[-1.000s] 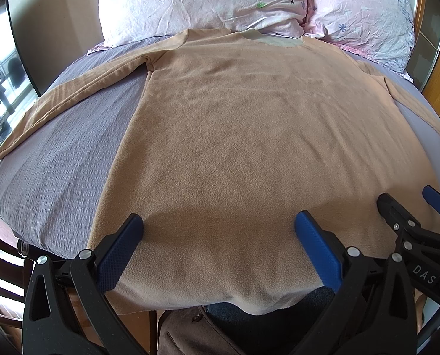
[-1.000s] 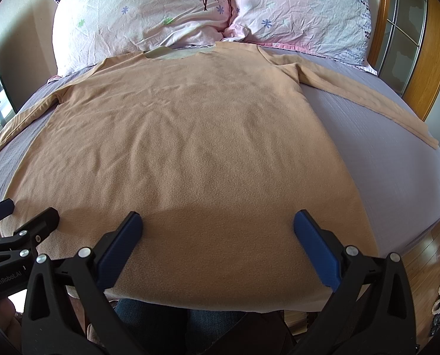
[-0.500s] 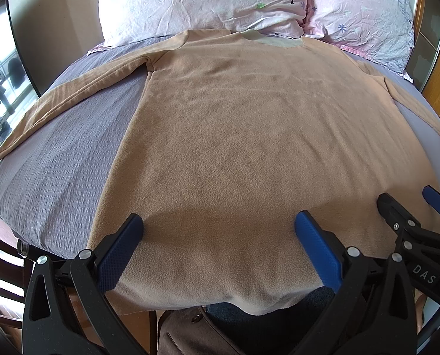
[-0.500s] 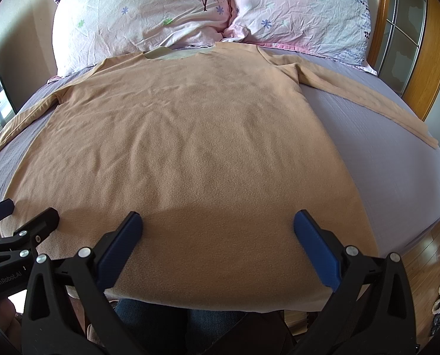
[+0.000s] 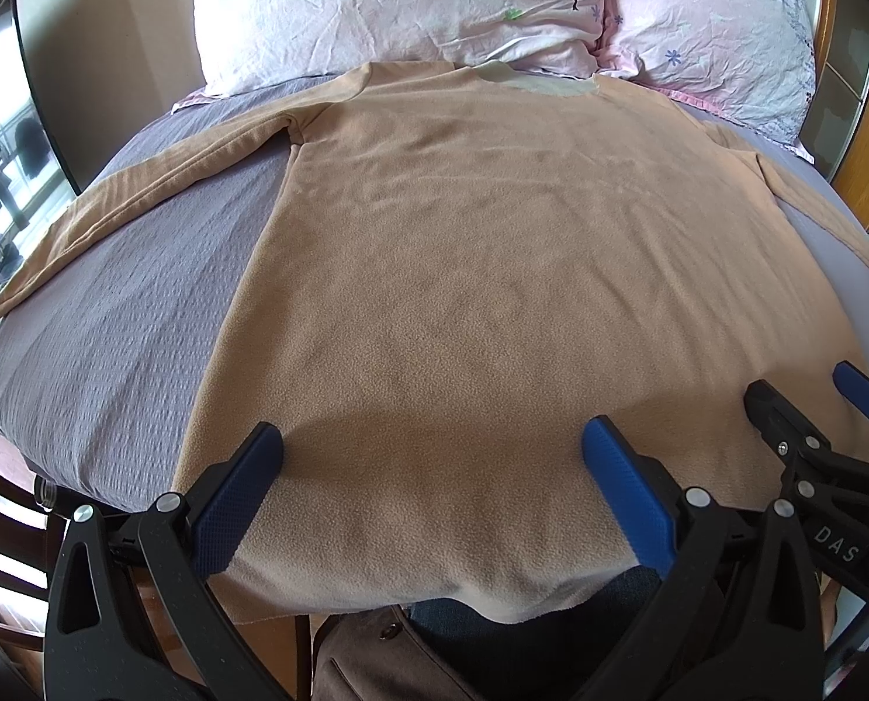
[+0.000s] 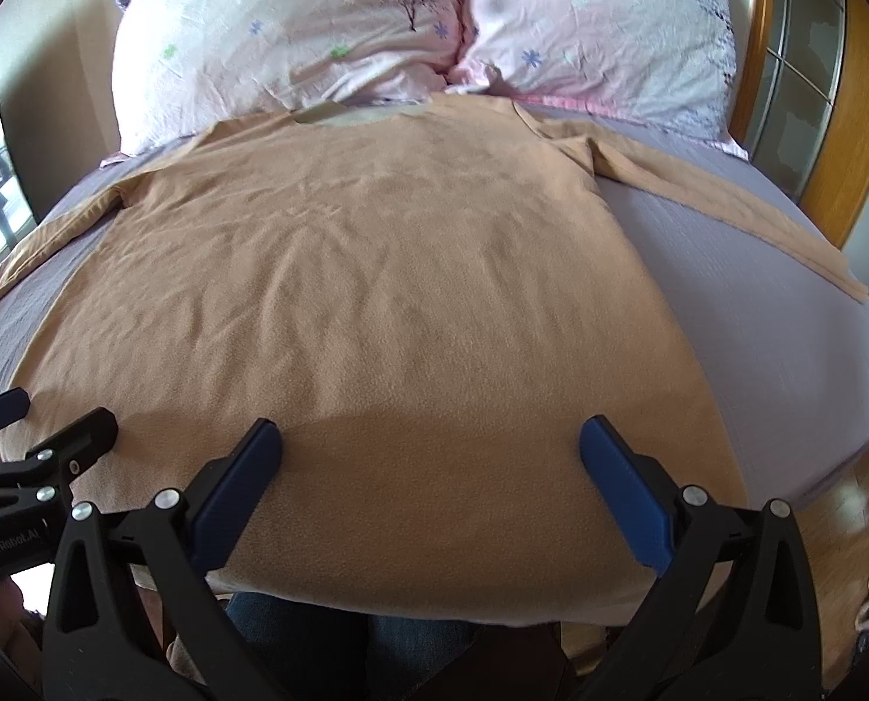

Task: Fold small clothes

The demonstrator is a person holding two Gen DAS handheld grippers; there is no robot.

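A tan long-sleeved top (image 5: 492,269) lies spread flat on the bed (image 5: 118,315), its neckline touching the pillows (image 5: 399,0) and its hem hanging a little over the bed's near edge. Both sleeves run out sideways from the body: the left sleeve (image 5: 142,175) slants down toward the bed's left edge, and the right sleeve (image 6: 726,204) angles out toward the wooden frame (image 6: 843,117). The fabric looks like a soft fleece, light and limp with a slightly fuzzy grip, so it should drape and sag instead of holding a crease and is unlikely to slide from the blue pads. Sensible holds would be the hem corners, or a shoulder seam together with a cuff, pinching both layers so the back does not lag. The left gripper (image 5: 434,485) hovers above the hem with its jaws spread wide, holding nothing. The right gripper (image 6: 428,479) sits beside it over the hem, also spread and empty. No fold looks begun; a sleeve brought across the body seems the likely first move.
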